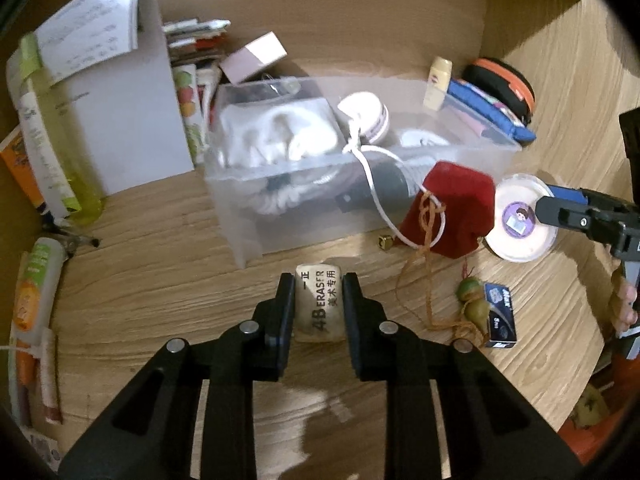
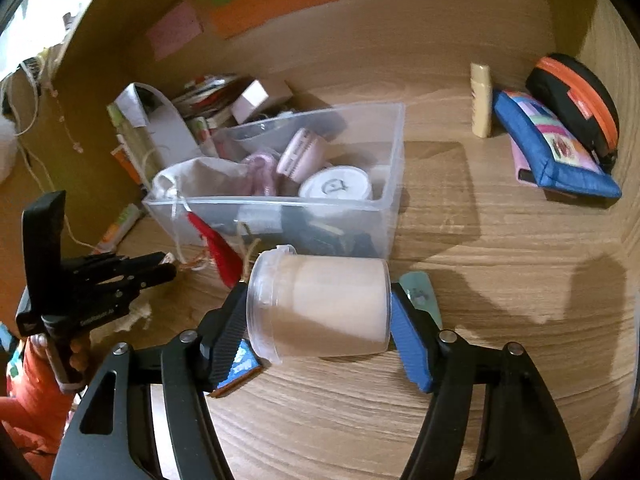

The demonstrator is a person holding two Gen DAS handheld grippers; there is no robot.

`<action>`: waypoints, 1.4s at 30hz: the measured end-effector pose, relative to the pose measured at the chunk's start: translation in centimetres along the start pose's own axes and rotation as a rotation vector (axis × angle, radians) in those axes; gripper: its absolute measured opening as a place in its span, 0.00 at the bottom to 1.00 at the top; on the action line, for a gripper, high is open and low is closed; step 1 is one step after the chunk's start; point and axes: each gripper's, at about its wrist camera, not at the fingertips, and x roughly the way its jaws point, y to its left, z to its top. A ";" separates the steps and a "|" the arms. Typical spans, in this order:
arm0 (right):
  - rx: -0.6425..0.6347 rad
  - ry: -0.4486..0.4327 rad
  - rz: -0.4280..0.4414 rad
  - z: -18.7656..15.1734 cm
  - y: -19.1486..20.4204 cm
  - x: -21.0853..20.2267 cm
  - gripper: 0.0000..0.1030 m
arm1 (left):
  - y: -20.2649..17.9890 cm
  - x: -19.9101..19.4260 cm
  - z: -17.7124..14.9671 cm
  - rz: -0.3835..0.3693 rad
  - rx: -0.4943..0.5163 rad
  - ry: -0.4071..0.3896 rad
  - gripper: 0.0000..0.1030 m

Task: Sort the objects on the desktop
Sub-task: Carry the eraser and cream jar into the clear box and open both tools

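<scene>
My left gripper [image 1: 319, 282] is shut on a cream 4B eraser [image 1: 320, 306] and holds it just in front of the clear plastic bin [image 1: 240, 200]. My right gripper [image 2: 318, 312] is shut on a round clear jar of beige cream [image 2: 320, 308], held on its side by lid and base, near the bin's front wall [image 2: 276, 216]. The jar also shows in the left wrist view [image 1: 522, 218], with the right gripper [image 1: 540, 210] on it. The left gripper shows in the right wrist view [image 2: 168, 266] at the left.
The bin holds white cloth, a cable, a pink device and a white round tub [image 2: 336, 186]. A red pouch [image 1: 452, 208], beads on a cord [image 1: 472, 300] and a small blue box [image 1: 500, 322] lie on the desk. Pouches [image 2: 556, 152] and a cream tube [image 2: 481, 100] stand at the back right. Books and bottles [image 1: 52, 128] crowd the left.
</scene>
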 end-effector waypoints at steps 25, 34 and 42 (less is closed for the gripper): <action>-0.097 -0.197 0.005 4.6 1.3 -5.5 0.62 | 0.3 -6.5 5.0 -0.017 -0.047 -0.286 0.22; -0.121 -0.186 0.035 7.7 0.9 -2.7 0.62 | 0.8 -5.6 8.2 -0.022 -0.030 -0.311 0.22; -0.157 -0.095 0.033 9.4 3.0 2.9 0.62 | 2.4 -1.7 10.9 -0.021 -0.053 -0.221 0.22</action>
